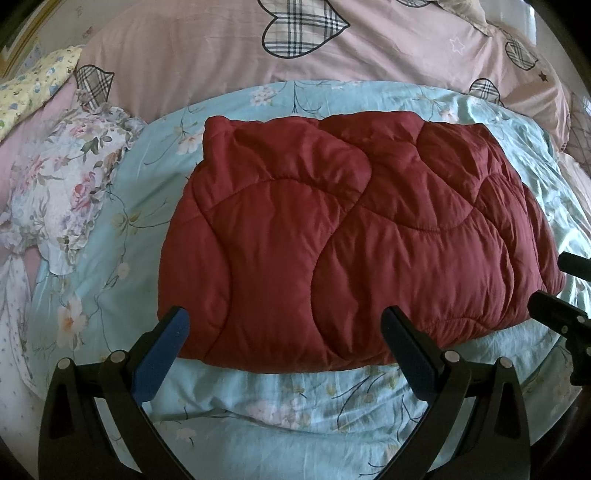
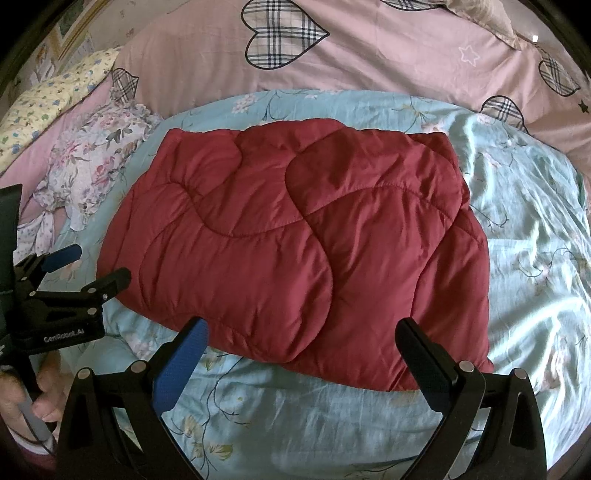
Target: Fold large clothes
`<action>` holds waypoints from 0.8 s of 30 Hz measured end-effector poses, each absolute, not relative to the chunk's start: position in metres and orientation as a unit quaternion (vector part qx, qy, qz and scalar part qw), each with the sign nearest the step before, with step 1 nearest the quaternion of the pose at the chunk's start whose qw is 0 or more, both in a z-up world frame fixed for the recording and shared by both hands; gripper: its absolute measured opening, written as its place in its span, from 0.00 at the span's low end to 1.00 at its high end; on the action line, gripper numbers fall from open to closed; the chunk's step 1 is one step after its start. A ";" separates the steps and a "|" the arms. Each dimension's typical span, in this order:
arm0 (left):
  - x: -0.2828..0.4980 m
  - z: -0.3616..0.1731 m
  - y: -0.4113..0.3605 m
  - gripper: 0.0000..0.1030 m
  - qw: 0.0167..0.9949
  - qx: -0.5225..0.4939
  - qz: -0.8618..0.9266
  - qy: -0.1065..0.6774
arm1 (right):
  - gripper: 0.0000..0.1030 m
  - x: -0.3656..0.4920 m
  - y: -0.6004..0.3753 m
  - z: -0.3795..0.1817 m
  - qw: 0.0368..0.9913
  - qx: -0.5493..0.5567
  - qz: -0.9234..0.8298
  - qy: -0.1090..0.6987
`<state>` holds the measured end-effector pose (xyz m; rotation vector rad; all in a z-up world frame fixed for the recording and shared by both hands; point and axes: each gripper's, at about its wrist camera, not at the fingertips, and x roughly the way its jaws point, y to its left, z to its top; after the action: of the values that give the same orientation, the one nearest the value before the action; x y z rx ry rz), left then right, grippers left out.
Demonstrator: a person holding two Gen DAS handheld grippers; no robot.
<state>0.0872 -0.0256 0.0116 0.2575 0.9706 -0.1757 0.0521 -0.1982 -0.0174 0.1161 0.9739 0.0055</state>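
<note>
Folding nearly complete; both grippers clear

A red quilted jacket is seen folded compactly on the blue floral bedsheet. Left gripper and right gripper are held apart, empty, just short of its near edge. Regrasping that edge is judged necessary for any final fold.

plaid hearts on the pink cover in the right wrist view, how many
4. One large heart at top centre, one at the left edge of the pink cover, and two at right. More may be hidden beyond the frame.
</note>
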 end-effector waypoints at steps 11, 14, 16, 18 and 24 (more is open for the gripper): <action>0.085 0.014 -0.025 1.00 0.878 0.125 -0.075 0.455 | 0.99 0.051 -0.197 -0.015 0.884 0.057 0.001 0.463; 0.085 0.015 -0.026 1.00 0.879 0.127 -0.073 0.454 | 0.99 0.051 -0.197 -0.015 0.884 0.057 0.002 0.463; 0.085 0.015 -0.026 1.00 0.880 0.129 -0.072 0.452 | 0.99 0.051 -0.198 -0.014 0.884 0.057 0.002 0.463; 0.085 0.016 -0.026 1.00 0.881 0.129 -0.071 0.451 | 0.99 0.051 -0.198 -0.014 0.884 0.057 0.002 0.463; 0.084 0.017 -0.028 1.00 0.882 0.132 -0.069 0.447 | 0.99 0.051 -0.199 -0.013 0.885 0.058 0.001 0.463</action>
<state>0.0844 -0.0282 0.0172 0.2739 0.9302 -0.1443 0.0512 -0.1986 -0.0133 0.1199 0.9629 0.0015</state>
